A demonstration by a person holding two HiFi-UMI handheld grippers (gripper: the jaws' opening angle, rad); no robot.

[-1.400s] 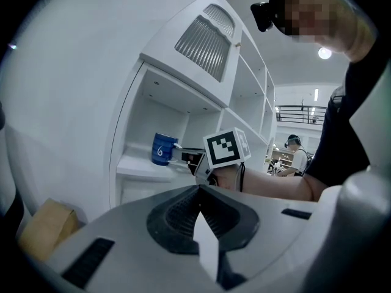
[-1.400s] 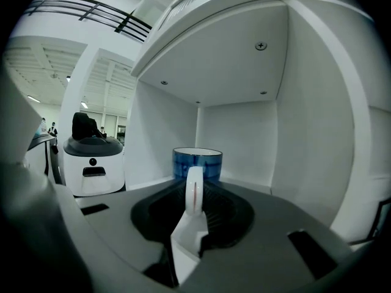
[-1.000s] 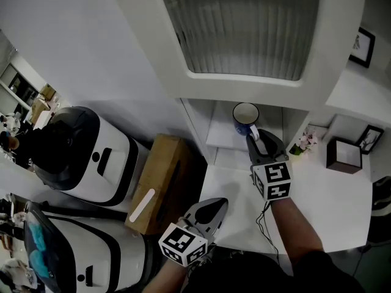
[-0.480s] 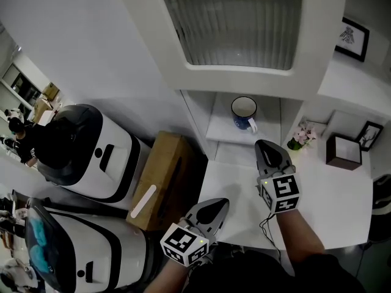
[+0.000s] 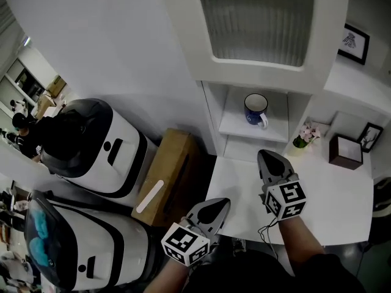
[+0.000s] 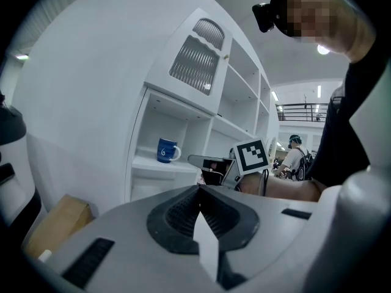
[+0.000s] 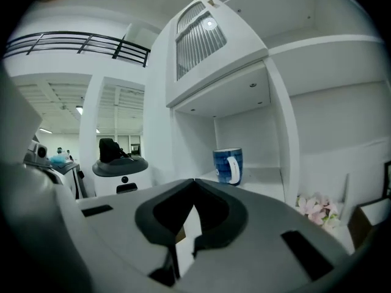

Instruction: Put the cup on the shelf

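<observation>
A blue cup (image 5: 256,110) with a white inside and handle stands upright on the low white shelf (image 5: 238,126) of the wall unit. It also shows in the left gripper view (image 6: 166,150) and the right gripper view (image 7: 228,165). My right gripper (image 5: 264,154) hovers over the white table in front of the shelf, clear of the cup, with its jaws shut and nothing between them. My left gripper (image 5: 222,202) sits lower at the table's near left edge, also shut and holding nothing.
A small pink flower plant (image 5: 303,137), a dark box (image 5: 344,152) and a picture frame (image 5: 369,138) stand at the back right of the white table (image 5: 342,212). A cardboard box (image 5: 171,173) and two white machines (image 5: 91,145) stand to the left.
My right gripper has let go of the cup's handle and drawn back toward me over the table. The cup stays on the shelf. The left gripper has hardly moved.
</observation>
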